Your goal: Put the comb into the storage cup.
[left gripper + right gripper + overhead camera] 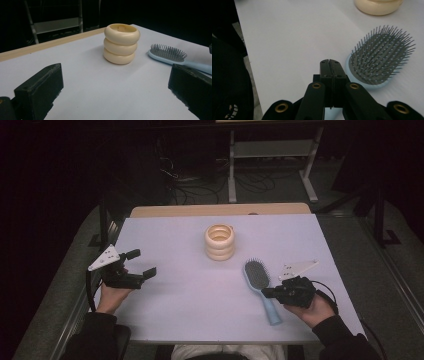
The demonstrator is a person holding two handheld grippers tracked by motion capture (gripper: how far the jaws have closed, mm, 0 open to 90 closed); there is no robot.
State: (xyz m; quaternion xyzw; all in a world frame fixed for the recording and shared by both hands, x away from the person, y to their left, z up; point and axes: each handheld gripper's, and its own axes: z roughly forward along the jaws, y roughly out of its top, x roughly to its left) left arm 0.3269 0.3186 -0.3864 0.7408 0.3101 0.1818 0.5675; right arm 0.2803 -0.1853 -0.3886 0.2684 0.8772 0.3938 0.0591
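Right claw [265, 293], lower right of the high view, has its jaws pressed together over the brush [260, 285] handle on the counter [190, 295]. Left claw [140, 264], at left, gapes wide.

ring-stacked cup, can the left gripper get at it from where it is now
Probably yes. The left gripper has its jaws open and pointed toward the cream ring-stacked cup, with only bare white table between them. The blue hairbrush lies off to one side, out of that path.
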